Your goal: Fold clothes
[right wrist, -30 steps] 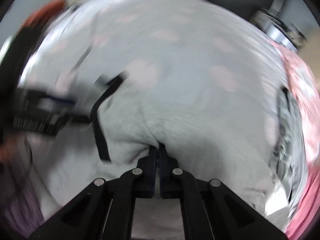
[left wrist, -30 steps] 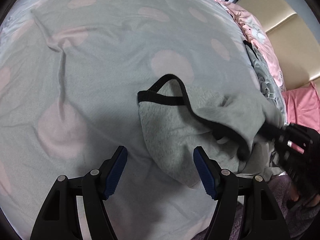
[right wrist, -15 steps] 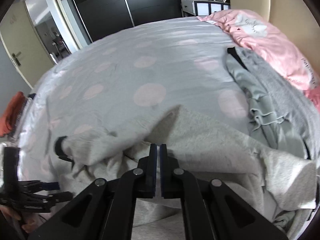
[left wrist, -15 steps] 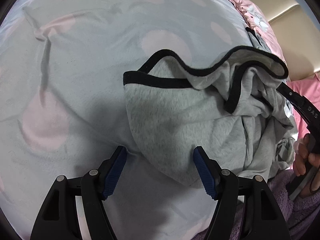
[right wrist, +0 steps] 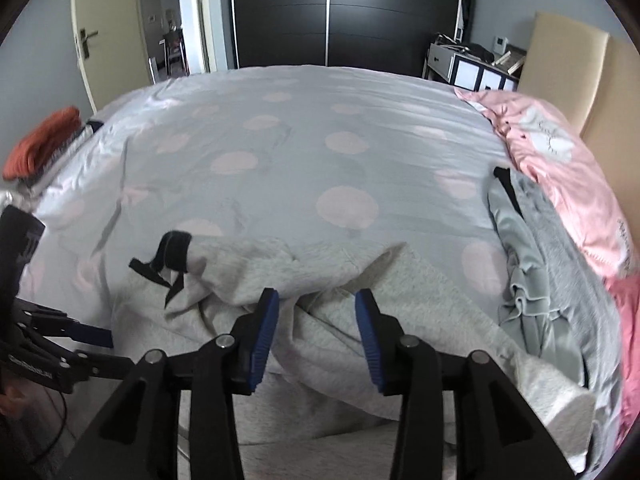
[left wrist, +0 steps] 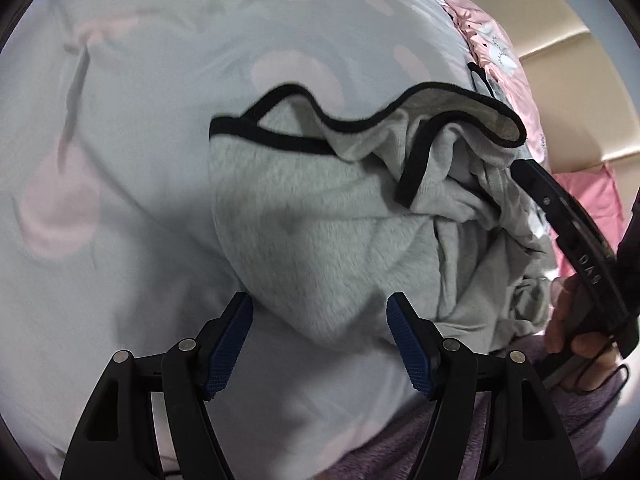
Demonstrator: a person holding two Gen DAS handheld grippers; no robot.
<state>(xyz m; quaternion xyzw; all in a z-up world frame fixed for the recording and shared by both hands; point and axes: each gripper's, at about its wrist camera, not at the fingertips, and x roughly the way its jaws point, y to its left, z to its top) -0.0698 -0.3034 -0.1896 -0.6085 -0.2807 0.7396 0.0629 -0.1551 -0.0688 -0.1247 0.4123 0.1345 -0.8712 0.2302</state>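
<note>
A light grey fleece garment with black trim (left wrist: 320, 220) lies crumpled on the dotted bedspread (left wrist: 140, 160). My left gripper (left wrist: 320, 312) is open, and the garment's rounded lower fold bulges between its blue pads without being pressed. In the right wrist view the same garment (right wrist: 400, 304) spreads across the near edge of the bed. My right gripper (right wrist: 317, 298) is opening, with a fold of grey fabric lying loose just past its tips. A hand holds the right gripper's black body (left wrist: 576, 248) at the garment's right side. The left gripper (right wrist: 60, 344) shows at the left edge.
Several grey clothes (right wrist: 536, 264) are heaped along the right of the bed beside a pink quilt (right wrist: 560, 168). Orange clothing (right wrist: 44, 140) sits at the bed's far left corner. A dark wardrobe (right wrist: 344, 12), a door (right wrist: 108, 28) and a beige headboard (left wrist: 560, 60) surround the bed.
The right gripper's jaws went from shut on the grey fabric to apart, letting it drop. The garment's black-edged hem was drawn out to the right. The left gripper stayed open in place.
</note>
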